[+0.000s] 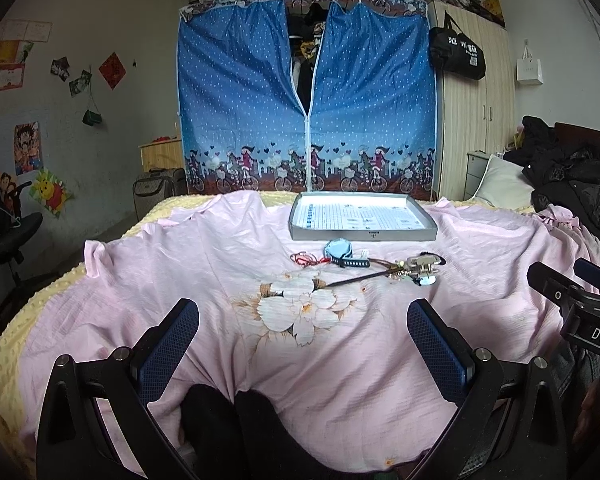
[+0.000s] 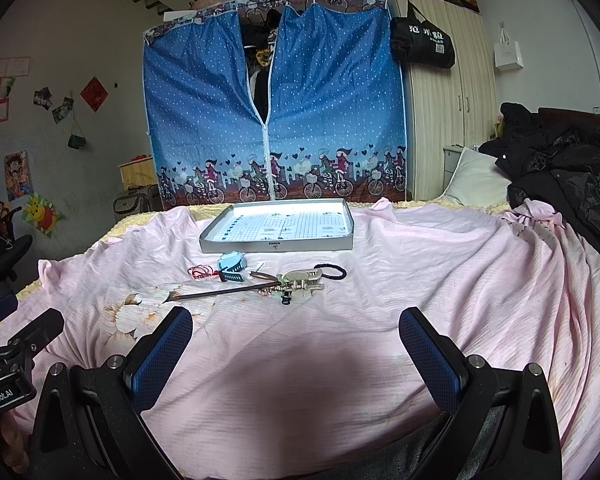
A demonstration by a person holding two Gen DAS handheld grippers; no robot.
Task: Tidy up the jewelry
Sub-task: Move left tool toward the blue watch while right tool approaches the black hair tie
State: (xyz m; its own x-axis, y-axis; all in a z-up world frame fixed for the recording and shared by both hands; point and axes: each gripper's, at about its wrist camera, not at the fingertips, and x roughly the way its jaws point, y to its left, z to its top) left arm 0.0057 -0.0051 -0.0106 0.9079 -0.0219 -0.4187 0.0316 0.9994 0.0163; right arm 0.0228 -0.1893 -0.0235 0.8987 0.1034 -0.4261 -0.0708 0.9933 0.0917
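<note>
A small heap of jewelry lies on the pink bedspread: a red cord bracelet (image 1: 305,259) (image 2: 201,270), a light-blue watch (image 1: 341,254) (image 2: 231,265), a long dark hair stick (image 1: 362,277) (image 2: 220,293), a beige hair claw (image 1: 419,267) (image 2: 301,280) and a black hair tie (image 2: 331,271). Behind the heap sits a shallow grey box lid (image 1: 364,235) (image 2: 276,245) lined with printed paper. My left gripper (image 1: 303,322) and right gripper (image 2: 295,330) hover open over the bedspread, well short of the heap, nothing between their blue pads.
A blue zip-up fabric wardrobe (image 1: 306,96) stands past the bed's far edge. Black coats (image 2: 568,176) and a white pillow (image 2: 478,184) are piled at the right. The other gripper's body (image 1: 580,312) shows at the right of the left wrist view.
</note>
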